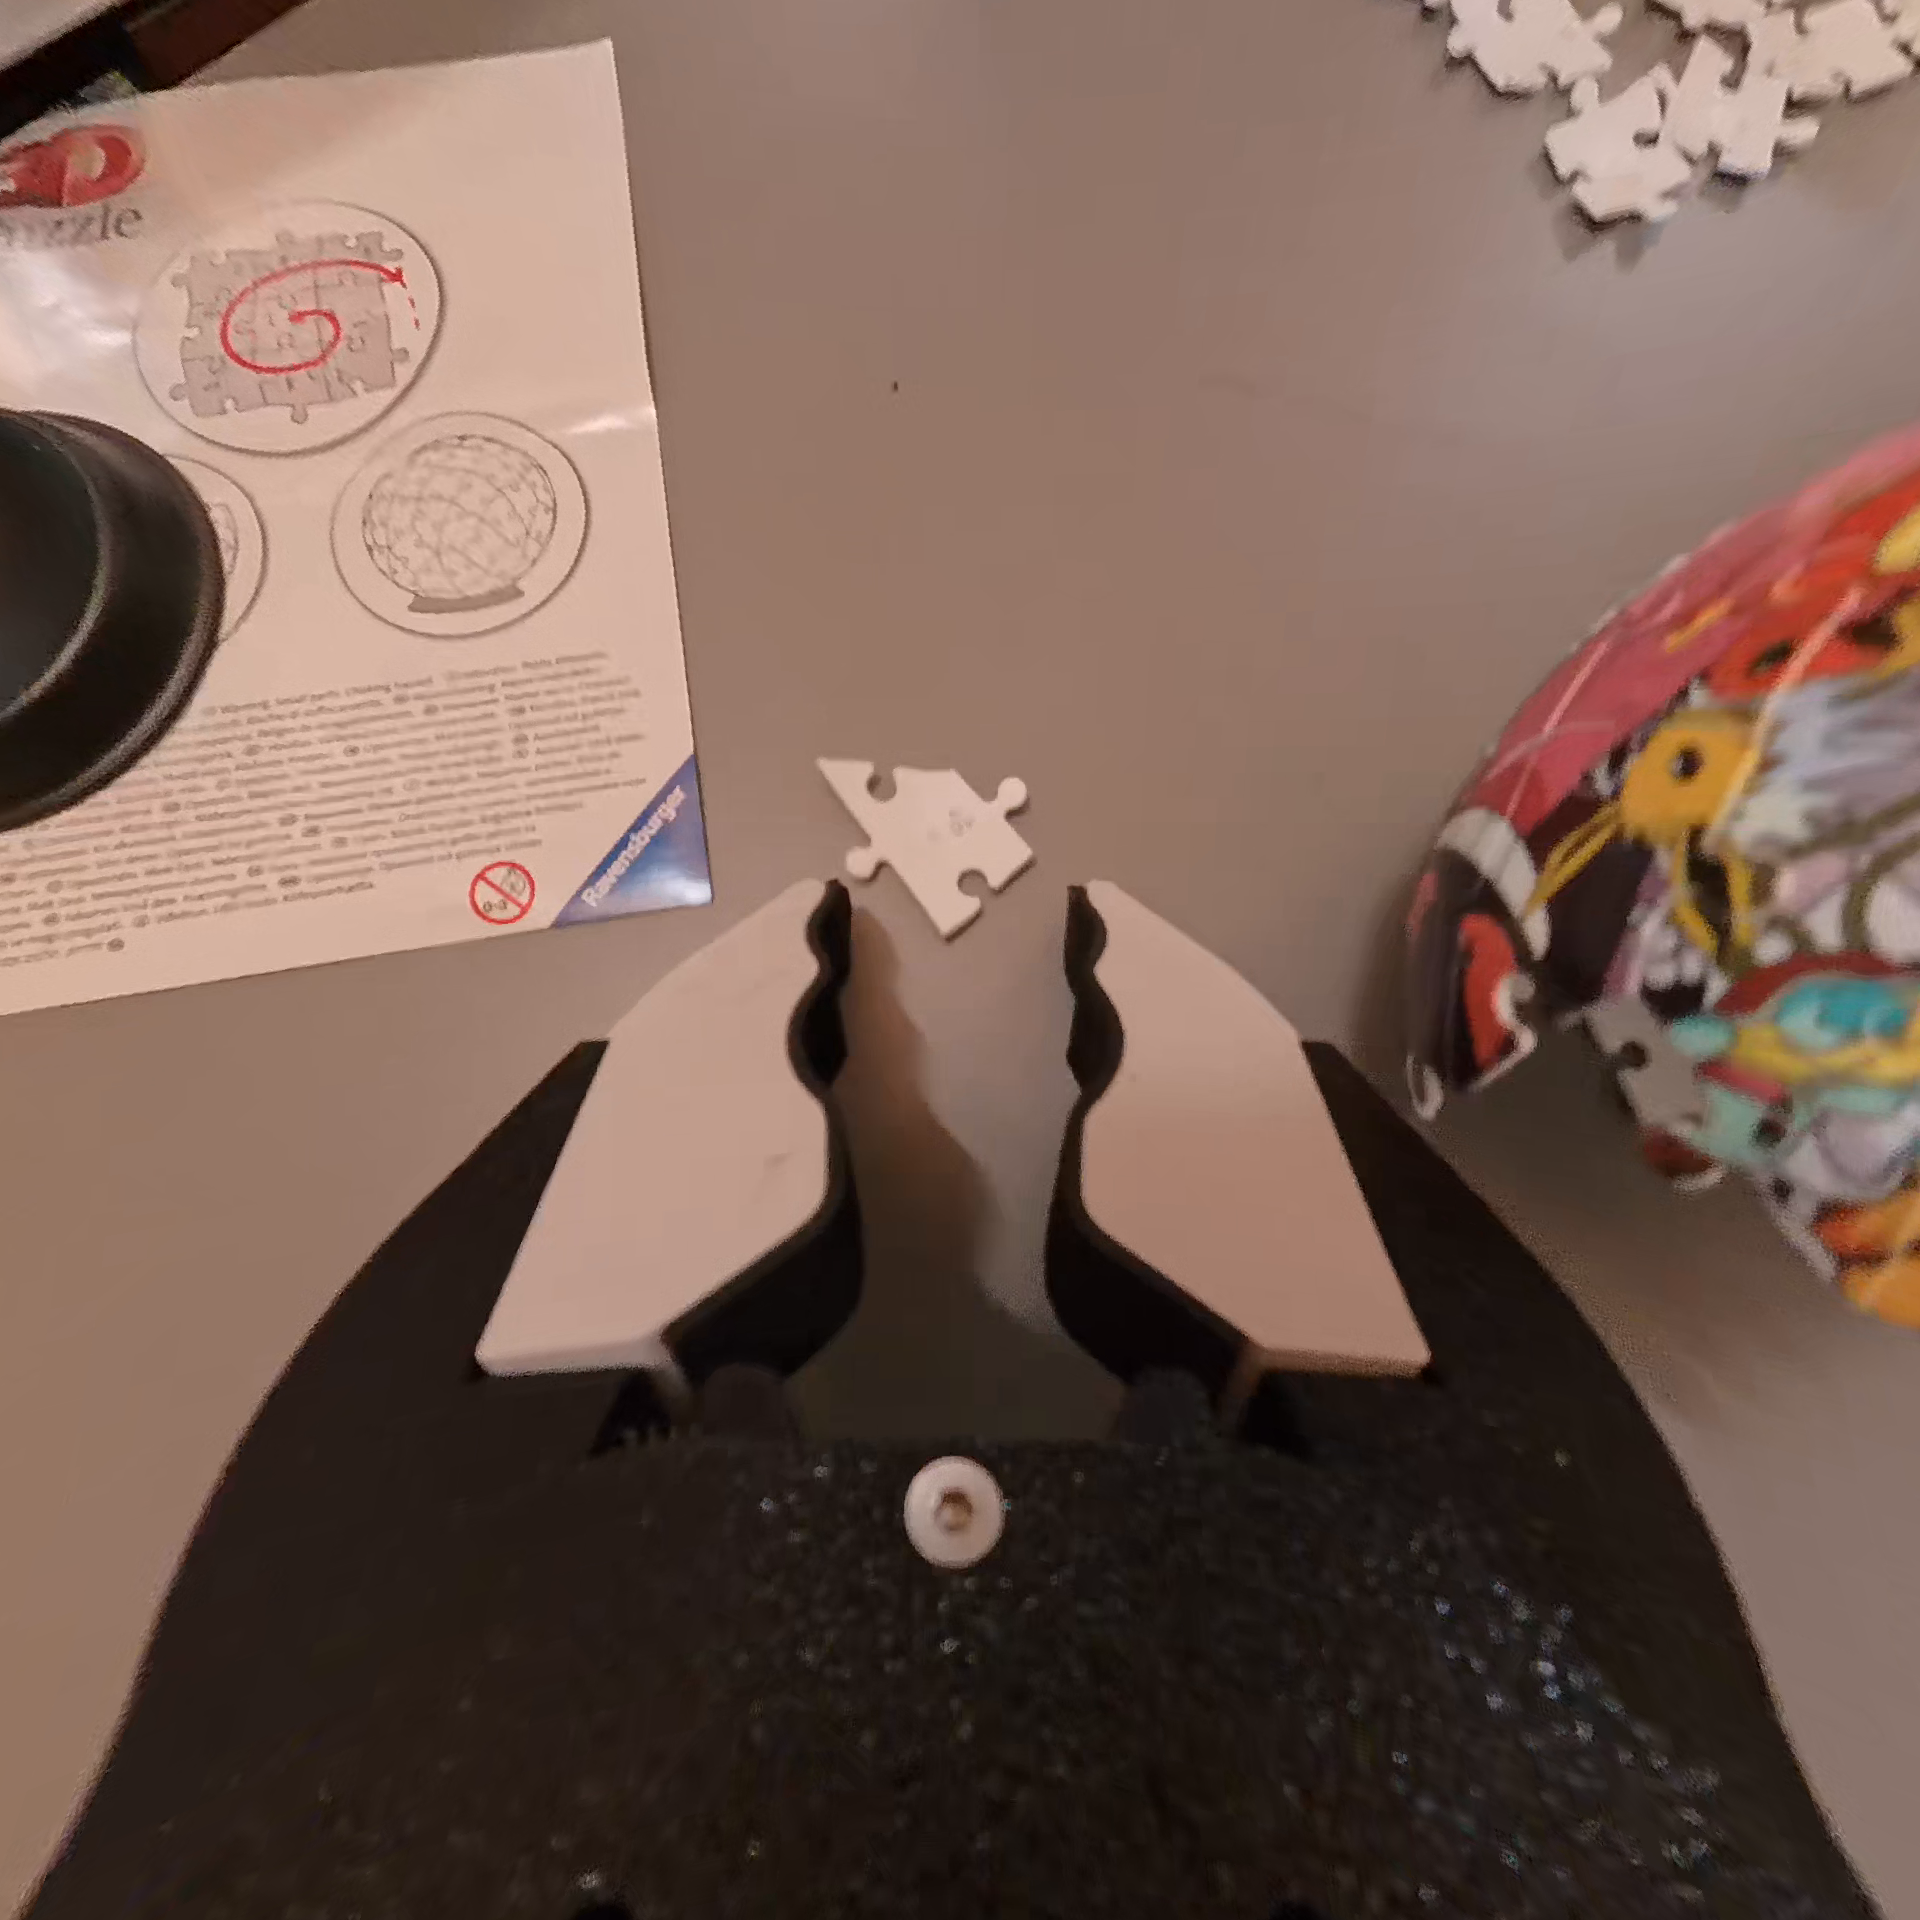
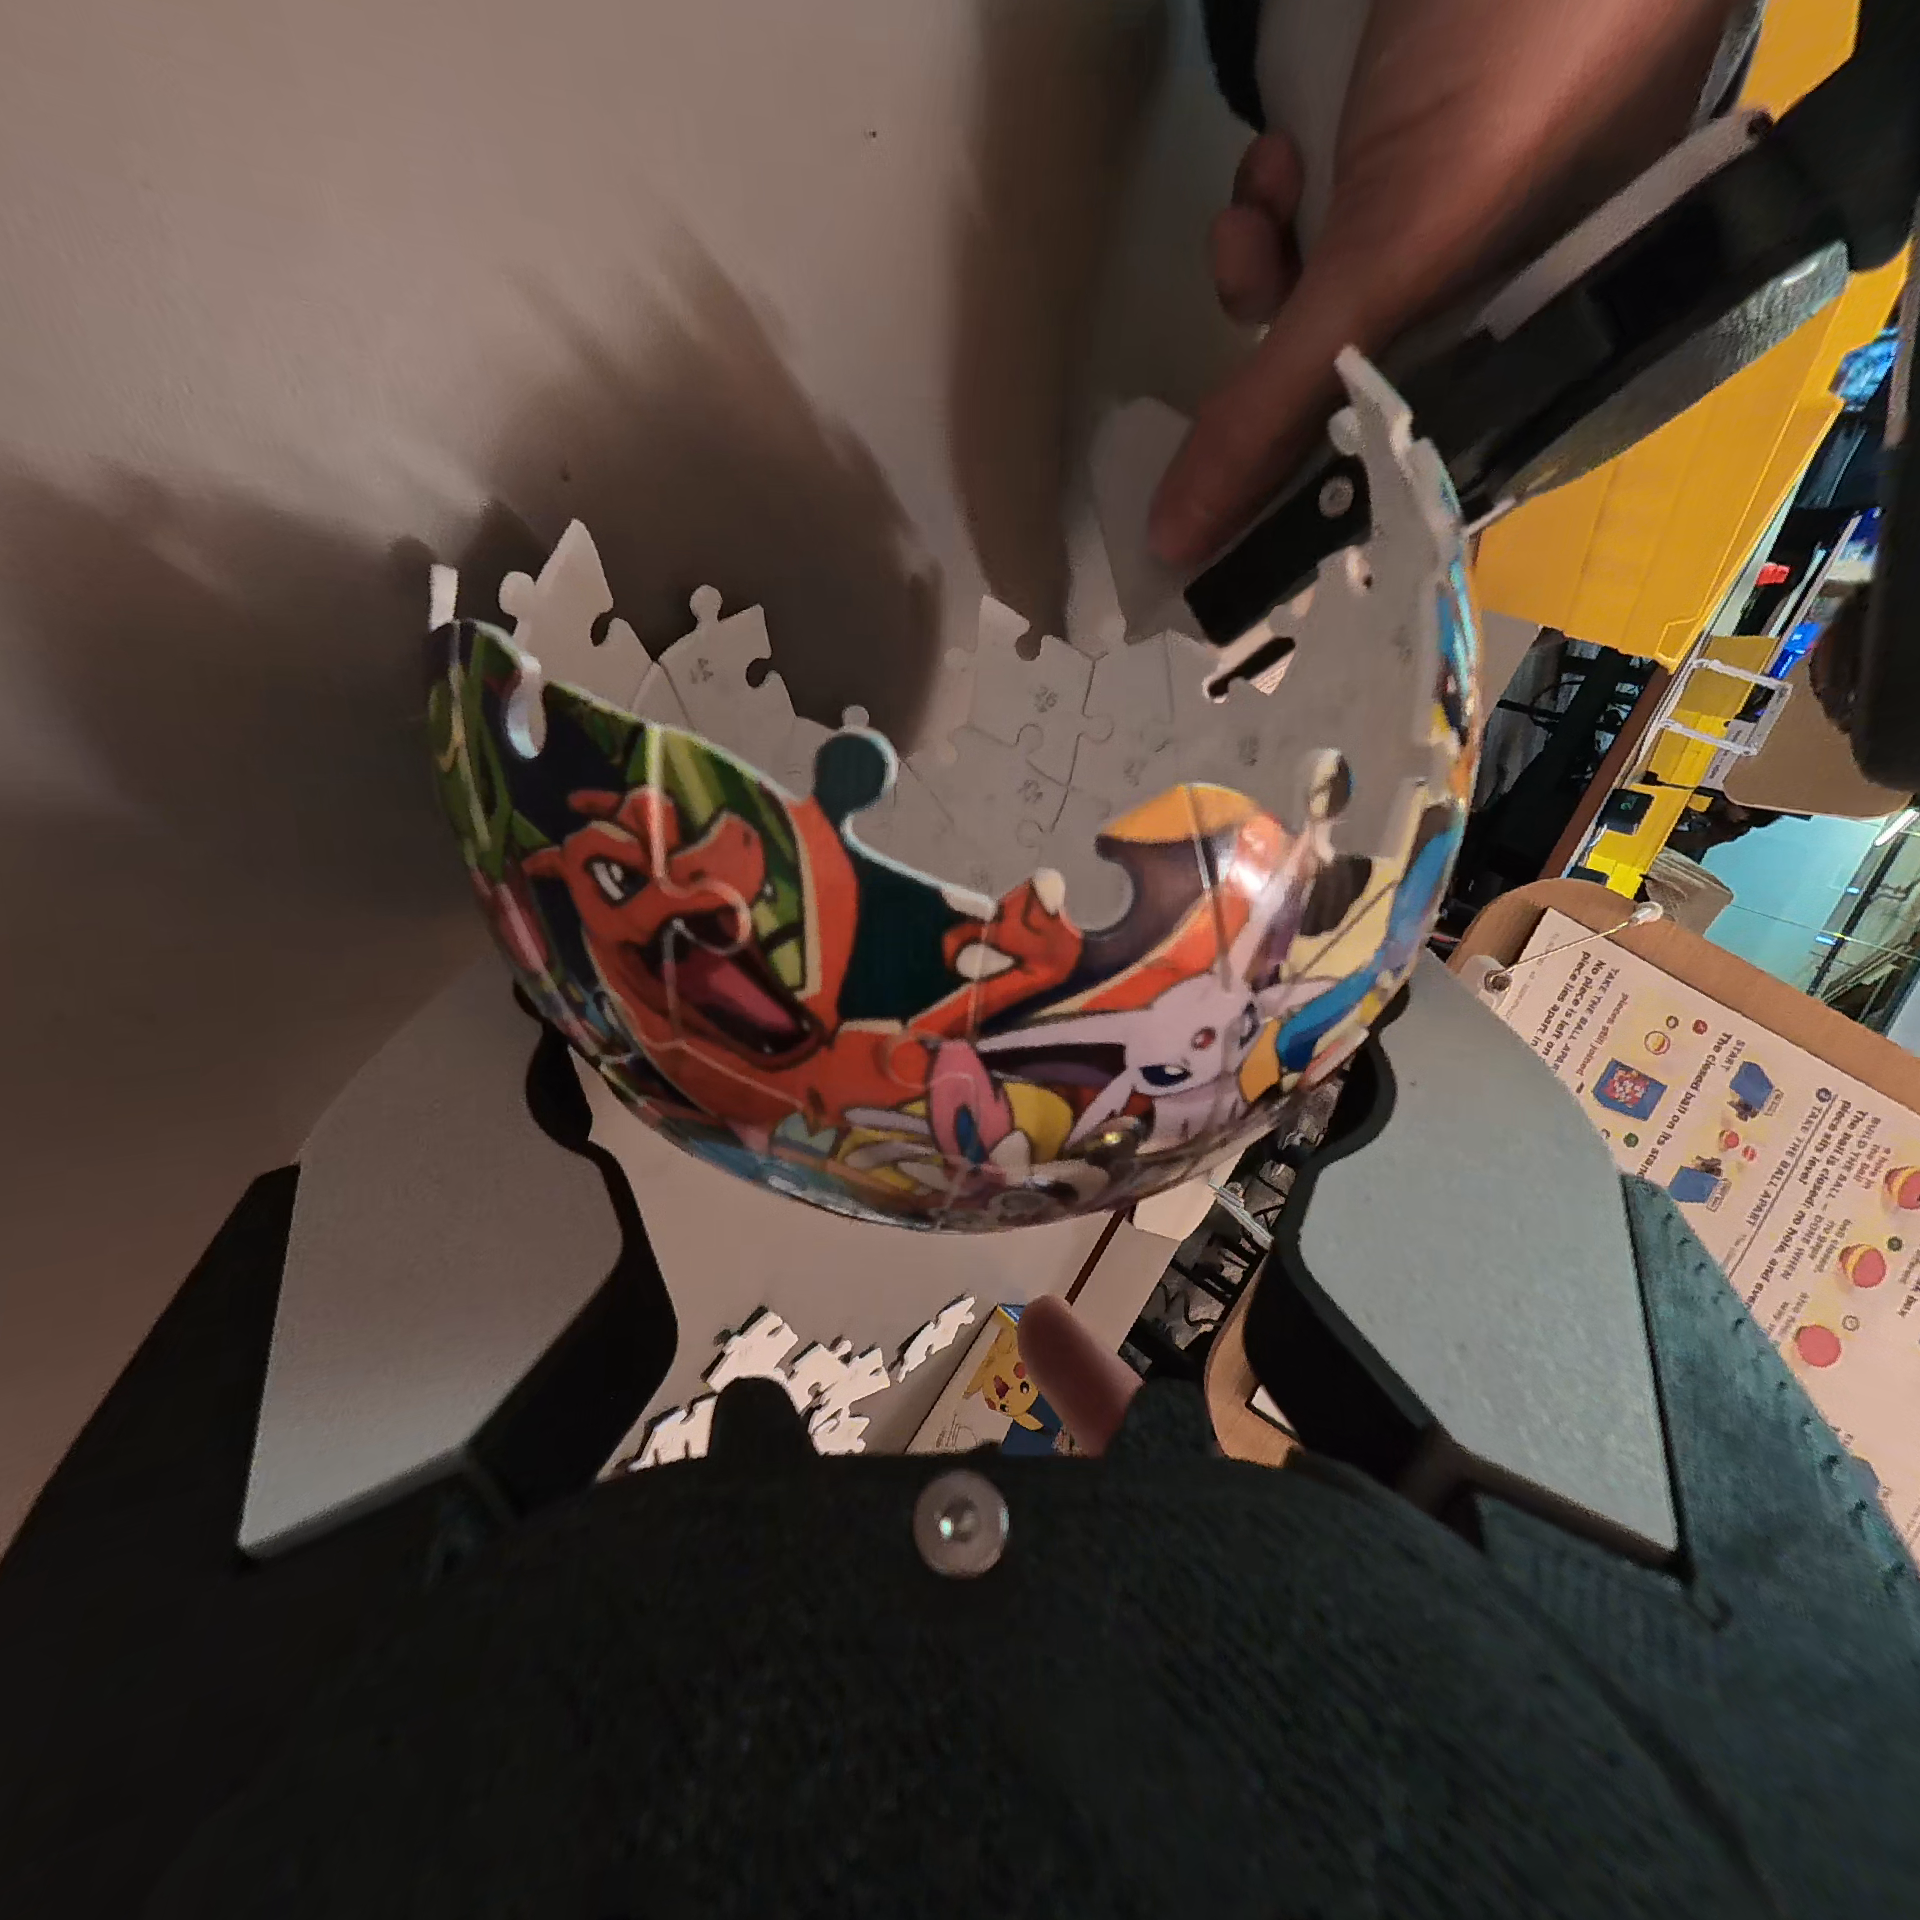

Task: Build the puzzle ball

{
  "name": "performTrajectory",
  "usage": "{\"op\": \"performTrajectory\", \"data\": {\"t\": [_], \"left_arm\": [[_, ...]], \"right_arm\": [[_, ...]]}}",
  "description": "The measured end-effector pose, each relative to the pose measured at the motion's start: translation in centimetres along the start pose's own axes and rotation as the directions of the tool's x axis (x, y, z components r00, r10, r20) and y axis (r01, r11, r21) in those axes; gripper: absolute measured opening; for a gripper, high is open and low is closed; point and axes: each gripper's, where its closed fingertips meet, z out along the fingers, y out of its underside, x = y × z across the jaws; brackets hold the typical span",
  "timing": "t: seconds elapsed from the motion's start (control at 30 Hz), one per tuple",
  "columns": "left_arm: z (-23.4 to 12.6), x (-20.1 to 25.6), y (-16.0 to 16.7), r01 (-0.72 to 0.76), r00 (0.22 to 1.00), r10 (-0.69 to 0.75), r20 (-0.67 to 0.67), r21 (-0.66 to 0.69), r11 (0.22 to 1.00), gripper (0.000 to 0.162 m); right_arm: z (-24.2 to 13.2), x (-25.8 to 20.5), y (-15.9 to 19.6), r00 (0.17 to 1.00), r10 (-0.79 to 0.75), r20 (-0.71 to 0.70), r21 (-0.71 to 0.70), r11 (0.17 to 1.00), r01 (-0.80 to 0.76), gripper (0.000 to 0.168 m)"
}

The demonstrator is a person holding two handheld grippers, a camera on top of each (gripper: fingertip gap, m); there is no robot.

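A single white puzzle piece (image 1: 935,842) lies face down on the grey table (image 1: 1039,416), just past my left gripper's fingertips. My left gripper (image 1: 956,904) is open and touches nothing. The half-built colourful puzzle ball (image 2: 831,987) sits between my right gripper's fingers, open side up, with both pads pressed on its sides. My right gripper (image 2: 956,1081) is spread wide around it. The ball also shows, blurred, at the right of the left wrist view (image 1: 1714,883). In the right wrist view, a hand (image 2: 1351,260) holds the left gripper behind the ball's rim.
A printed instruction sheet (image 1: 416,623) lies at the left with a black ring stand (image 1: 94,613) on it. A heap of white pieces (image 1: 1683,94) lies at the far right. Below the ball are more pieces (image 2: 810,1382), and a cardboard board with a sheet (image 2: 1714,1091).
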Motion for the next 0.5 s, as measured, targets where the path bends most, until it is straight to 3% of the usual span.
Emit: {"op": "performTrajectory", "data": {"t": [0.23, 0.5], "left_arm": [[1.2, -1.2, -0.3, 0.087, 0.99, -0.082, 0.111, -0.038, 0.996, 0.035], [0.2, -2.3, 0.6, 0.115, 0.989, -0.109, 0.103, -0.052, 0.992, 0.036]], "right_arm": [[0.0, 0.0, 0.3, 1.0, 0.004, 0.002, -0.01, 1.0, -0.004, 0.14], [0.0, 0.0, 0.3, 1.0, 0.007, 0.003, -0.003, 1.0, -0.007, 0.14]]}}
